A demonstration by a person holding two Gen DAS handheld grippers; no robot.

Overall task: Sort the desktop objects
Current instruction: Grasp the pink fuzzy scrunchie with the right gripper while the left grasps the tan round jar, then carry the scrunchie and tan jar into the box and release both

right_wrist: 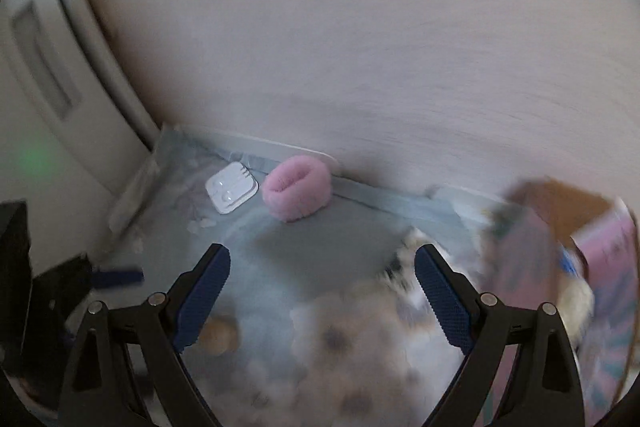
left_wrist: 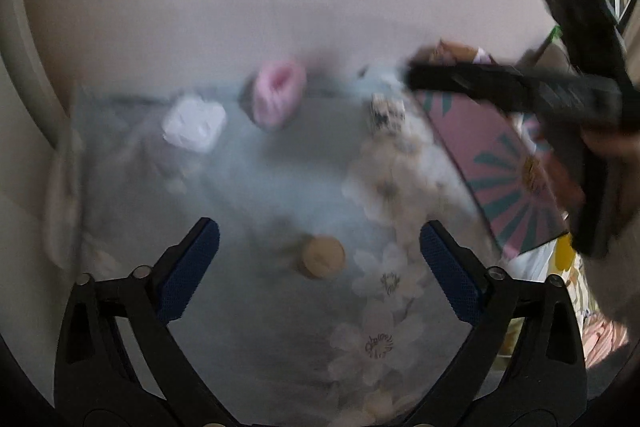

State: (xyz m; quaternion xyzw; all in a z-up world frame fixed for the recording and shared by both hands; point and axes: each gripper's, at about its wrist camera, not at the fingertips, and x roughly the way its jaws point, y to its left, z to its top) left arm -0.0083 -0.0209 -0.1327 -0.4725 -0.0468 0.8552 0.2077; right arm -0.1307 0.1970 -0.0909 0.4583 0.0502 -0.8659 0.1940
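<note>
Both views are motion-blurred. A pink fluffy hair band [left_wrist: 277,94] and a white flat case [left_wrist: 195,125] lie at the far edge of a grey-blue flowered mat [left_wrist: 280,155]. A small round tan lid-like piece [left_wrist: 323,256] lies between the fingers of my open, empty left gripper [left_wrist: 320,239]. A small black-and-white patterned item [left_wrist: 387,113] sits near a pink box [left_wrist: 508,179]. In the right wrist view, the pink band [right_wrist: 298,191] and white case [right_wrist: 232,193] lie ahead of my open, empty right gripper [right_wrist: 322,263]. The tan piece [right_wrist: 219,335] shows behind its left finger.
The right gripper's black body [left_wrist: 560,95] crosses the upper right of the left wrist view. The left gripper [right_wrist: 48,291] shows at the left edge of the right wrist view. The pink box with teal rays [right_wrist: 568,267] stands right. A pale wall [right_wrist: 360,47] rises behind the mat.
</note>
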